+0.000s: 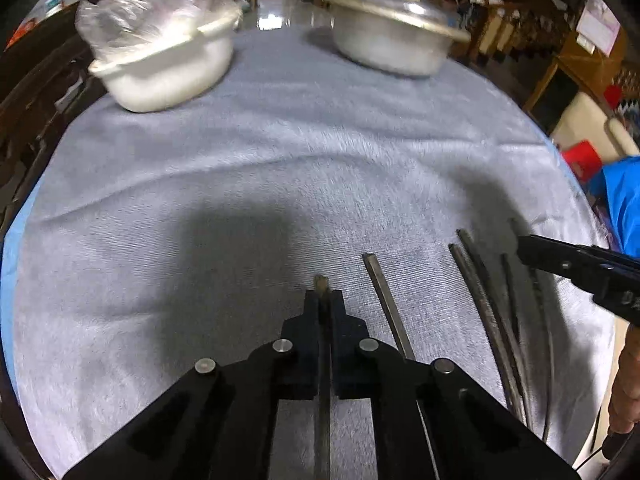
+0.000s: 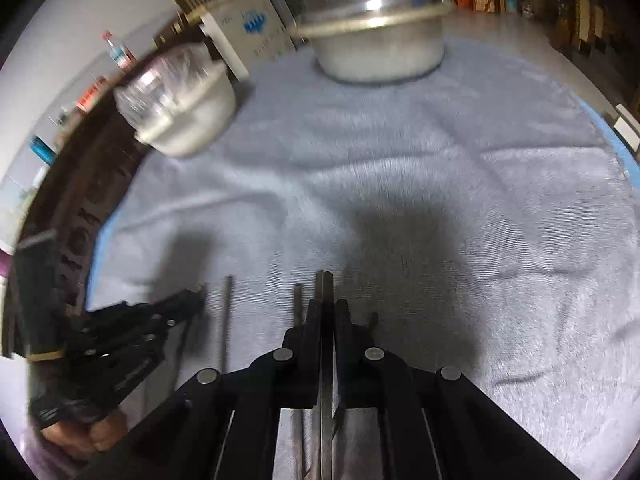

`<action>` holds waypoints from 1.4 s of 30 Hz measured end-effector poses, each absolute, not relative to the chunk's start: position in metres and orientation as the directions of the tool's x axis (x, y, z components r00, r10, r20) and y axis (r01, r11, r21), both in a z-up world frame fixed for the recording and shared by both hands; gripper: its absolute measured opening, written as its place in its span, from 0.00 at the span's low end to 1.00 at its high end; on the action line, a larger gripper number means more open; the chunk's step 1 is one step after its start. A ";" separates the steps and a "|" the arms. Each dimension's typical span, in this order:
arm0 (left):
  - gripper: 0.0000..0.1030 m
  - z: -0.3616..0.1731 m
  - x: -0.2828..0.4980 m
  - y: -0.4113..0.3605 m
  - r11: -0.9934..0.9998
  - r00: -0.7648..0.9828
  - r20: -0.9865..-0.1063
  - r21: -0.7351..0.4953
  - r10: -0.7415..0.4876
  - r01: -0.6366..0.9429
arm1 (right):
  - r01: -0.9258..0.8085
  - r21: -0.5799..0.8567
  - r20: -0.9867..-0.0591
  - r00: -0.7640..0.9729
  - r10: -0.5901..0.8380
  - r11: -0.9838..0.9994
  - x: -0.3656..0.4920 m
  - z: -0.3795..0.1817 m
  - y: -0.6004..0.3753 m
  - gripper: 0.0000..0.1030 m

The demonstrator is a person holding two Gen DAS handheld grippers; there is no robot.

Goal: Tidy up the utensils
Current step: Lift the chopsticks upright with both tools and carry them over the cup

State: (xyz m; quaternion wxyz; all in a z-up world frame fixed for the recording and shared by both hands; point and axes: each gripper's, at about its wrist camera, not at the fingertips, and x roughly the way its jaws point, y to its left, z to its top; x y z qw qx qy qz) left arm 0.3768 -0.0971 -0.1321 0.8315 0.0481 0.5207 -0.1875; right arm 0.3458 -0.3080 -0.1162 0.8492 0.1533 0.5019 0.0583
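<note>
Two chopsticks were held, one clamped in each gripper's jaws: the left gripper (image 1: pixel 325 294) near one stick's (image 1: pixel 321 282) end, the right gripper (image 2: pixel 328 304) likewise on another (image 2: pixel 326 280). The rest (image 1: pixel 486 312) lay on the desk's grey cloth (image 1: pixel 280 160), well short of the lidded pot (image 1: pixel 394 32). Thin, stiff and slippery sticks were judged best gripped mid-length. Lower ends were hidden.

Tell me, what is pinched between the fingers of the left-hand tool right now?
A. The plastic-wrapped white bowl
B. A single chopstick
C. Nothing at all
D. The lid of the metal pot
B: in the left wrist view the left gripper is closed on a chopstick whose tip pokes out beyond the fingers, while the metal pot and the white bowl sit untouched at the far end of the cloth.
</note>
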 end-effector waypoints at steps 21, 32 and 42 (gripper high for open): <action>0.05 0.052 0.212 -0.025 0.931 0.796 -0.483 -0.192 -0.366 0.312 | -0.044 0.376 -0.412 0.887 0.210 0.925 0.145 0.024 -0.287 0.06; 0.04 0.120 0.137 -0.003 0.917 0.870 -0.299 -0.208 -0.391 0.341 | -0.099 0.396 -0.197 0.962 0.189 0.913 0.089 0.068 -0.249 0.06; 0.04 0.140 0.108 0.008 0.890 0.856 -0.269 -0.256 -0.442 0.379 | -0.072 0.381 -0.140 0.981 0.134 0.922 0.079 0.070 -0.230 0.06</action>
